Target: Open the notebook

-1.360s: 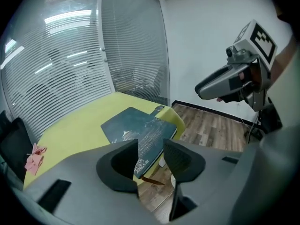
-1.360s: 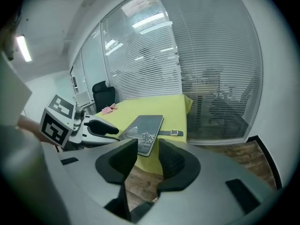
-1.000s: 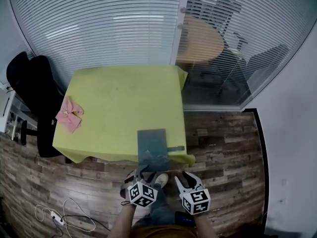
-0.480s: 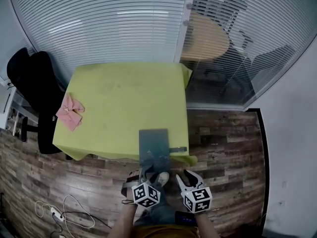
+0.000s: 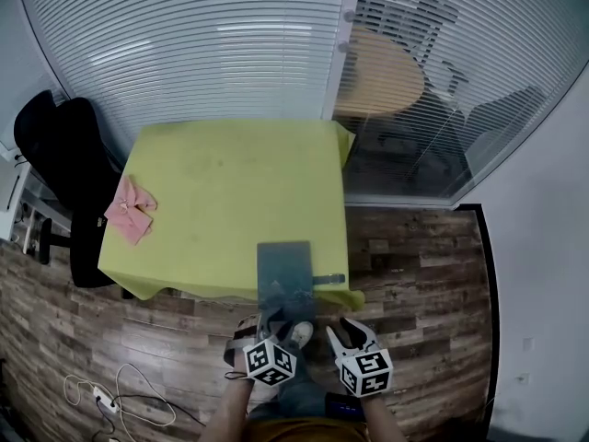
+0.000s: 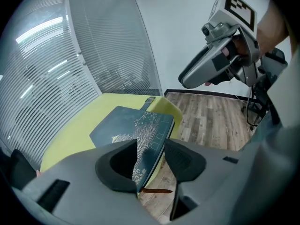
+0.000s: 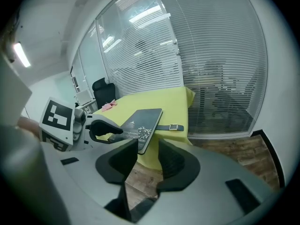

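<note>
Lying shut at the near edge of the yellow-green table point(image 5: 221, 178), the notebook point(image 5: 283, 270) shows a dark teal cover with a pale line drawing, and its near end juts a little past the table's edge. A dark strap point(image 5: 329, 278) with a buckle runs out from its right side onto the cloth. The left gripper point(image 6: 151, 144) is level with that jutting end. Its jaws stand apart with the notebook's near edge between them, the cover close against one jaw and a sliver of gap at the other, so no firm clamp shows. The right gripper point(image 7: 147, 144) hangs just beside the left one, short of the table and above the wood floor point(image 5: 414, 274), with its jaws parted and nothing between them. A pink folded cloth point(image 5: 129, 210) lies at the table's far left edge, well apart from the notebook, with a black chair point(image 5: 60, 155) beside it.
</note>
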`<act>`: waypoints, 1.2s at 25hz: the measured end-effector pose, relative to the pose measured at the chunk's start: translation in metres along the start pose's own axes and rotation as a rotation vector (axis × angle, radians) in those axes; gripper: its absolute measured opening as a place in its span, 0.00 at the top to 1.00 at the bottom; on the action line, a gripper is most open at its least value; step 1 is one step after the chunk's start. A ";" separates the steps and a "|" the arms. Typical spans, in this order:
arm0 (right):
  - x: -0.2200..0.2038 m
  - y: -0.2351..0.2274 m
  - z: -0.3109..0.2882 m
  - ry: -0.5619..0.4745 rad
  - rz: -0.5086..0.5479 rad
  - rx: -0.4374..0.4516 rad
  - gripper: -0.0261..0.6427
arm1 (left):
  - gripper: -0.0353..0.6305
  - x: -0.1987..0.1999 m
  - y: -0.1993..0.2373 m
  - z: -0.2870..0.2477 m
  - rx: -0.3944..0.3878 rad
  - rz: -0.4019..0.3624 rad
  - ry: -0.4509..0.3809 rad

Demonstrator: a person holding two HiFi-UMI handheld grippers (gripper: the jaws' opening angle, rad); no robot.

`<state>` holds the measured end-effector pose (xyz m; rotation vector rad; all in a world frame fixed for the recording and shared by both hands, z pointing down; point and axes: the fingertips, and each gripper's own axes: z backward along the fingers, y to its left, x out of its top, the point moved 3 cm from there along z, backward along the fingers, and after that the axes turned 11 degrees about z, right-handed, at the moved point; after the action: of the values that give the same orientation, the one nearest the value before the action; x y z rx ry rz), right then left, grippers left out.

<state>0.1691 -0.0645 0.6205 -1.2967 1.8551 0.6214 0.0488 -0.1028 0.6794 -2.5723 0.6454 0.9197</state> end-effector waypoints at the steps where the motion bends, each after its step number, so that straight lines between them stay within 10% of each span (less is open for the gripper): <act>1: 0.000 0.000 0.001 0.000 -0.001 -0.002 0.73 | 0.65 0.000 0.000 0.000 -0.001 -0.001 0.001; 30: 0.005 0.002 0.011 0.000 0.011 -0.008 0.74 | 0.63 0.008 0.004 0.013 0.011 0.013 -0.021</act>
<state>0.1696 -0.0587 0.6097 -1.2925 1.8633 0.6357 0.0455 -0.1028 0.6645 -2.5484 0.6598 0.9439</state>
